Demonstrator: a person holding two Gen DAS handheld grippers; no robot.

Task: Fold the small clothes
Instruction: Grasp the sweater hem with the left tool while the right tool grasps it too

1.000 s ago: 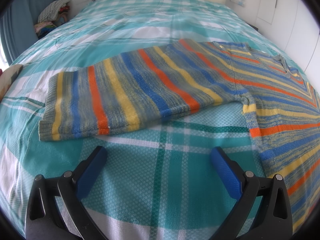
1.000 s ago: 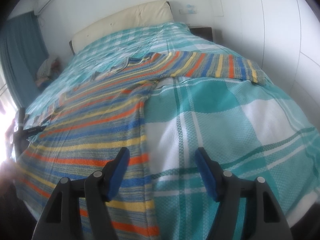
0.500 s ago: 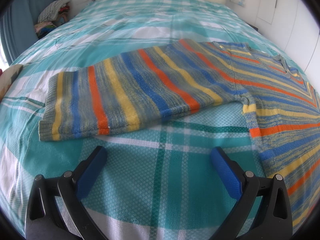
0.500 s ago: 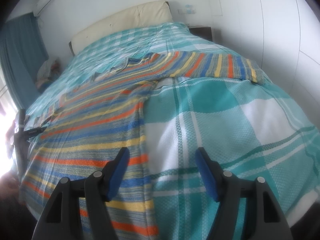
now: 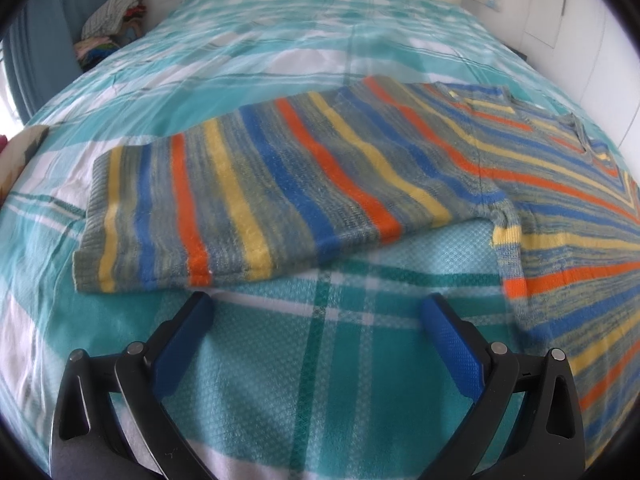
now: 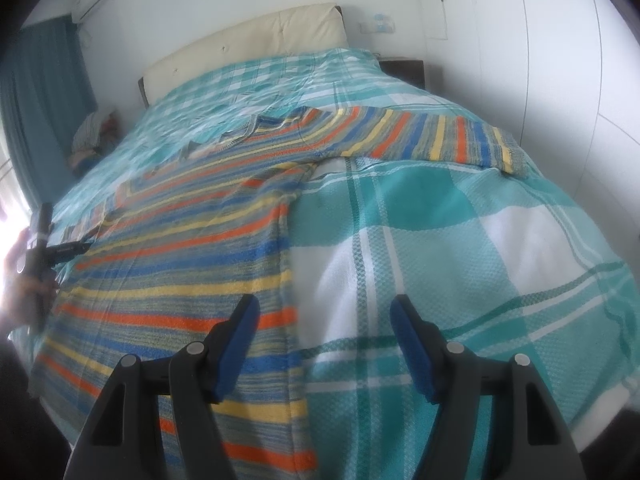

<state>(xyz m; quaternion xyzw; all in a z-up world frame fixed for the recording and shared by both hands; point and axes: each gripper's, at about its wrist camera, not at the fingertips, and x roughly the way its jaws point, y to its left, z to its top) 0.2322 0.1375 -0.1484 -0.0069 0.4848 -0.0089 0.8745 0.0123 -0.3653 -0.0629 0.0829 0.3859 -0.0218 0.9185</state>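
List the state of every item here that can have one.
Striped sweater: spread flat on the bed, unfolded, sleeves out.
Left gripper: open, empty, just short of the sleeve edge.
Right gripper: open, empty, over the sweater's side edge.
Plaid bedspread: smooth under the sweater.

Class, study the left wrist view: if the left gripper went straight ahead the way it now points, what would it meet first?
Most likely the near edge of the striped sweater's sleeve, lying flat on the plaid bedspread just beyond the open left gripper. Depth is unclear; if angled downward, it could touch the bedspread first.
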